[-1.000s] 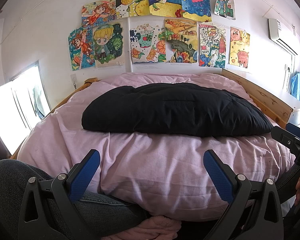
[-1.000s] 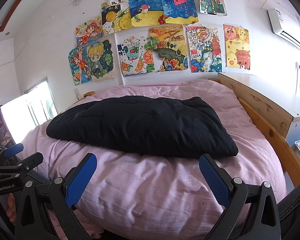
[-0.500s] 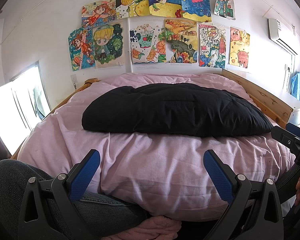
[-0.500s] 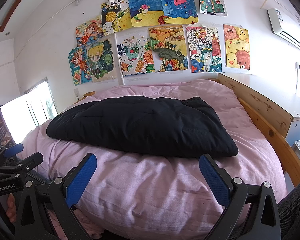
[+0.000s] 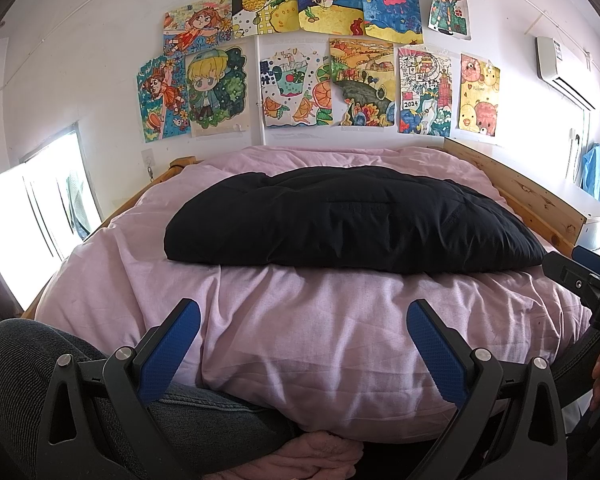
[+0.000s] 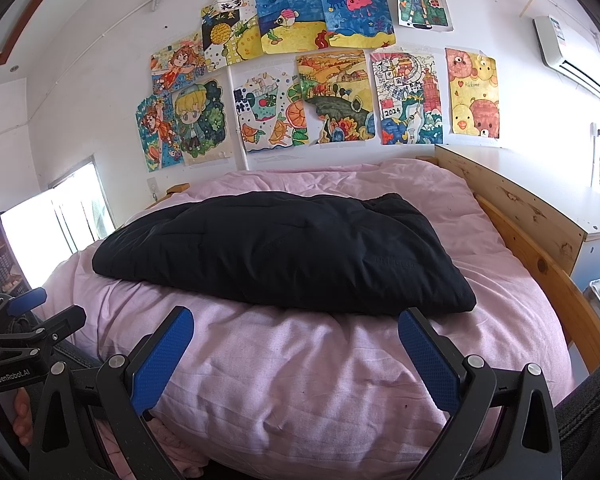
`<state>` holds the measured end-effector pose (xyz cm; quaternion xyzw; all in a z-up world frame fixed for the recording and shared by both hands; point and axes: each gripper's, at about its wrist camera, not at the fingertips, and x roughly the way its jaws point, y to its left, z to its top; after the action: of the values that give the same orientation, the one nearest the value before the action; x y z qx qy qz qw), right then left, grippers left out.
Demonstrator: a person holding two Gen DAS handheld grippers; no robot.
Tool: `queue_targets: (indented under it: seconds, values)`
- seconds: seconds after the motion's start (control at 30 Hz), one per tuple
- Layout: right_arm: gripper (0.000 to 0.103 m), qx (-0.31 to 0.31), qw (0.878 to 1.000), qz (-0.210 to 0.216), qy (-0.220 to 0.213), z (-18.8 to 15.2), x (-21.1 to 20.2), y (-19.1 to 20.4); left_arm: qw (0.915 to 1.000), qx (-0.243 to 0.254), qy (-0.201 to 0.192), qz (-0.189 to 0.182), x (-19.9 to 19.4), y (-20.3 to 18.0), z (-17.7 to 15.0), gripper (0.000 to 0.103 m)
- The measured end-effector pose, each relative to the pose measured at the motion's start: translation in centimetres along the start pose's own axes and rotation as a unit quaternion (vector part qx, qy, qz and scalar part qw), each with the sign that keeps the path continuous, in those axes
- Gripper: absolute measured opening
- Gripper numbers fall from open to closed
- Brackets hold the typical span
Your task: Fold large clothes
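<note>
Presently, left to right:
Window (image 5: pixel 28 232): one, bright, at far left.
Left gripper (image 5: pixel 303 350): one; two blue pads spread wide, holding nothing, low at the bed's near edge.
Black padded garment (image 5: pixel 352 220): one, folded, lying flat across the middle of the pink duvet (image 5: pixel 300 340).
Drawings (image 5: pixel 312 76): eleven, taped on the wall above the bed.
Right gripper (image 6: pixel 296 354): one; pads wide apart, empty, just short of the garment's near corner.
Air conditioner (image 6: pixel 568 52): one, upper right.
</note>
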<state>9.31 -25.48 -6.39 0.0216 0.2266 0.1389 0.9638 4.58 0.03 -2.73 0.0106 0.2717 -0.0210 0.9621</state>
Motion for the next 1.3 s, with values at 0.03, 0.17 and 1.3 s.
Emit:
queue_targets:
  seconds: [0.03, 0.17, 1.3]
  values:
    - [0.103, 0.0, 1.0, 0.0, 0.0, 0.0, 0.01, 0.0, 1.0, 0.0, 0.0, 0.0, 0.0, 0.05, 0.02, 0.101]
    - [0.103, 0.001, 1.0, -0.001, 0.0, -0.07, 0.07, -0.05, 1.0, 0.0, 0.0, 0.0, 0.0, 0.03, -0.01, 0.101]
    - [0.103, 0.003, 1.0, -0.002, 0.001, -0.04, 0.09, 0.18, 0.9998, -0.018, 0.0, 0.012, -0.25, 0.4, 0.18, 0.101]
